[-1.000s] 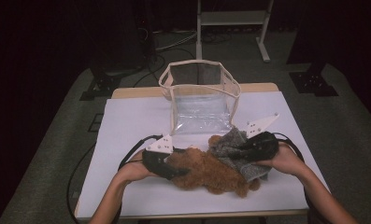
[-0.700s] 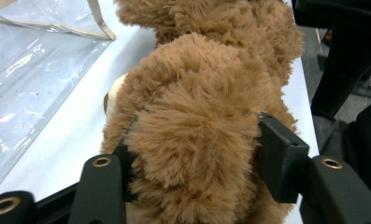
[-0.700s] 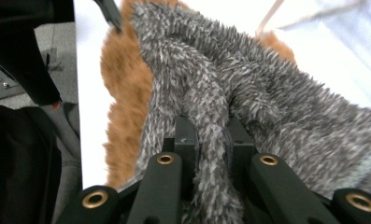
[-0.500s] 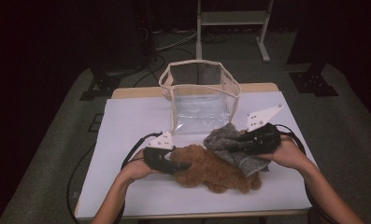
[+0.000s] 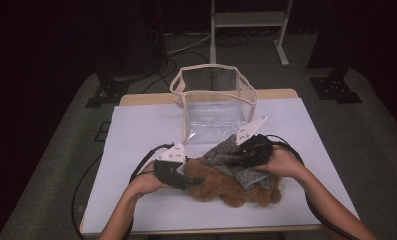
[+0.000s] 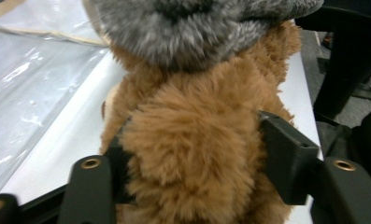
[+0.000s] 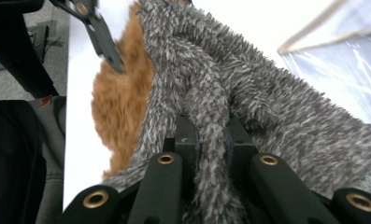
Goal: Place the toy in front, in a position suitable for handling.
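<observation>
Left gripper (image 5: 188, 181) has its jaws around a lobe of the brown plush toy (image 5: 231, 187); in the left gripper view both pads press into the fur (image 6: 192, 154). The jaws have just been opening a bit, with the fur between them, grip still on. The toy lies on the white table cover (image 5: 136, 130), near the front edge, centre-right.

Right gripper (image 5: 238, 160) is clenched on a fold of the grey fuzzy cloth (image 5: 226, 157); in the right gripper view the pinched strip (image 7: 211, 140) runs straight down between the two pads. The cloth is draped over the toy's top, touching it, so the toy's upper part is hidden from the high view.

Clear plastic bag with beige trim (image 5: 213, 102) stands open and upright just behind the pile, the cloth's far edge right up against its front wall. Black cables (image 5: 141, 165) trail off both grippers across the cover. White metal frame (image 5: 248, 20) on the floor behind the table, well apart.
</observation>
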A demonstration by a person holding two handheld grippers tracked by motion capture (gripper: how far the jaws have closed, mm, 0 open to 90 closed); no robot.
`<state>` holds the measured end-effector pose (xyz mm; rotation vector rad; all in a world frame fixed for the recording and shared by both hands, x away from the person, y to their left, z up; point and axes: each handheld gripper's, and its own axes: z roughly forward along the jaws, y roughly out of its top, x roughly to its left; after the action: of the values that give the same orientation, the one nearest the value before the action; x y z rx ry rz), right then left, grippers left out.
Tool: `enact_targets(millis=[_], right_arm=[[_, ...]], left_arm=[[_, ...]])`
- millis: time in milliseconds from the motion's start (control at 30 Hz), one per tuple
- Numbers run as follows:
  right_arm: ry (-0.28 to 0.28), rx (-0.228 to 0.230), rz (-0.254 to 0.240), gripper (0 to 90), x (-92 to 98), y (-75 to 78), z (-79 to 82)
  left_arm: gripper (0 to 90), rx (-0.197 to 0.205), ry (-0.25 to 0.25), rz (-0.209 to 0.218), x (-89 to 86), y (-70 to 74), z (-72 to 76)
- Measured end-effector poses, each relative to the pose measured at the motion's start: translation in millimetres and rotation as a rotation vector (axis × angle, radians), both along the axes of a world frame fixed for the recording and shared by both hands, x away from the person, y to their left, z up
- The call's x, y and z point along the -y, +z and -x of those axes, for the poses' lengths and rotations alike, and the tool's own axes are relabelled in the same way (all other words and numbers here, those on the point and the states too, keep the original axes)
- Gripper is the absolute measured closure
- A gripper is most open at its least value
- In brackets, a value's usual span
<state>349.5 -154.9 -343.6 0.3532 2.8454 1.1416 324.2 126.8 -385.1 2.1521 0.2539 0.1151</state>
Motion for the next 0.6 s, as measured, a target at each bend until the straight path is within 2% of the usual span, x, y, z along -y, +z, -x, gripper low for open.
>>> enact_targets(millis=[67, 233, 367, 500, 600], right_arm=[[-0.009, -0.014, -0.011, 79.0, 4.8, -0.2, 0.0], [0.013, 0.001, -0.047, 78.9, 2.0, 11.2, 4.0], [0.037, 0.005, -0.060, 78.9, -12.7, 16.8, 3.4], [0.068, 0.010, -0.047, 78.8, -34.3, 12.4, 0.7], [0.076, 0.003, -0.031, 78.8, -40.6, 8.2, -2.2]], left_arm=[[38.4, -0.002, -0.002, 0.000, 0.0, -0.4, 0.0], [43.5, 0.003, -0.008, -0.010, 3.5, -0.7, -0.5], [43.6, 0.005, -0.012, -0.010, 6.3, 0.0, -1.4], [43.4, 0.011, -0.022, -0.015, 7.7, -0.1, -1.0], [43.3, 0.005, -0.020, -0.011, 5.6, -1.5, -0.1]])
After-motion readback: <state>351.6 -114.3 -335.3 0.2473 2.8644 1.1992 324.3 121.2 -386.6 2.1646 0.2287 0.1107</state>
